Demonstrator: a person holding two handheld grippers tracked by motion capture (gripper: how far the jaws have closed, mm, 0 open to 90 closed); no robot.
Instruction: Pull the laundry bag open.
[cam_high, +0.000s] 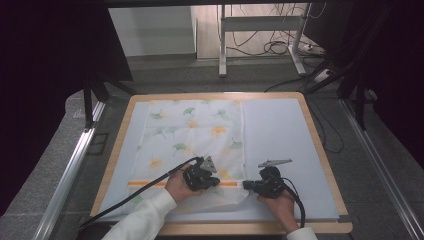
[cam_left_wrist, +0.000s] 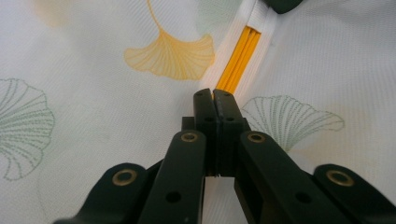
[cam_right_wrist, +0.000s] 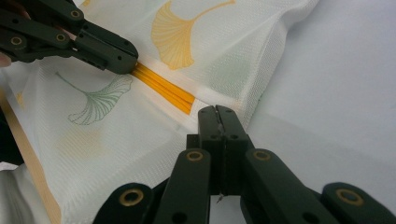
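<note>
Both grippers pressed together – left gripper (cam_left_wrist: 215, 95) and right gripper (cam_right_wrist: 217, 112) pinching the pillowcase's (cam_high: 192, 132) orange zipper (cam_right_wrist: 163, 88)

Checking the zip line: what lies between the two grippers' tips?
A short run of orange zipper on the leaf-print cloth, between the left gripper and right gripper, in the right gripper view.

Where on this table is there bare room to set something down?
The pale mat right of the leaf-print cloth, out to the table's wooden rim, lies bare. It is crowded at the cloth's near edge, where both tongs, left and right, meet at the orange strip.
</note>
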